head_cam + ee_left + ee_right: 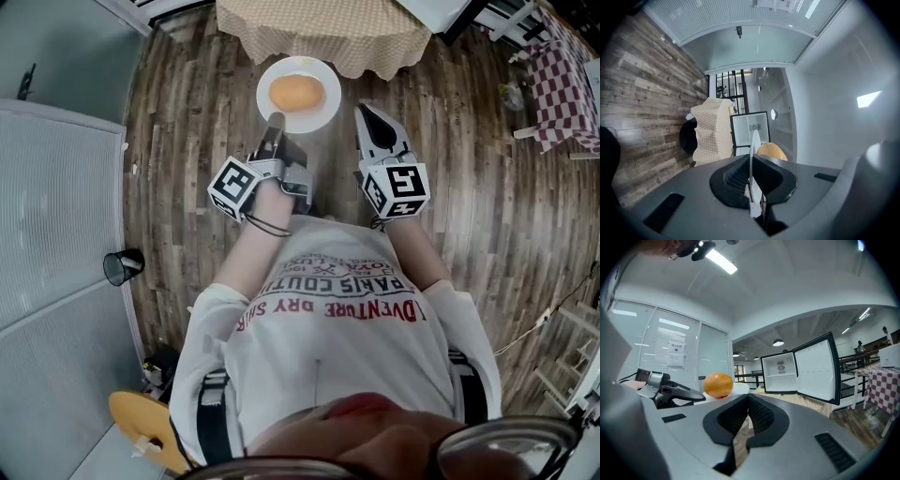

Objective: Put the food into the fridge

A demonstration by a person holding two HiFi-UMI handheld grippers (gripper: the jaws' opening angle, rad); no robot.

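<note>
A round orange food (296, 92) lies on a white plate (323, 118) that is held out over the wooden floor. My left gripper (275, 122) is shut on the plate's near rim. In the left gripper view the plate (754, 150) stands edge-on between the pads, with the food (772, 151) just past it. My right gripper (367, 112) hangs beside the plate on its right, shut and empty, its pads meeting (748, 397). In the right gripper view the food (717, 384) and the left gripper (670, 391) show at the left. A small white fridge (780, 372) stands ahead with its door (817, 367) swung open.
A table under a beige checked cloth (319, 28) stands just beyond the plate, and the fridge (750, 129) is behind it. A red checked table (562, 84) is at the far right. A glass partition runs along the left, with a black bin (122, 267) at its foot.
</note>
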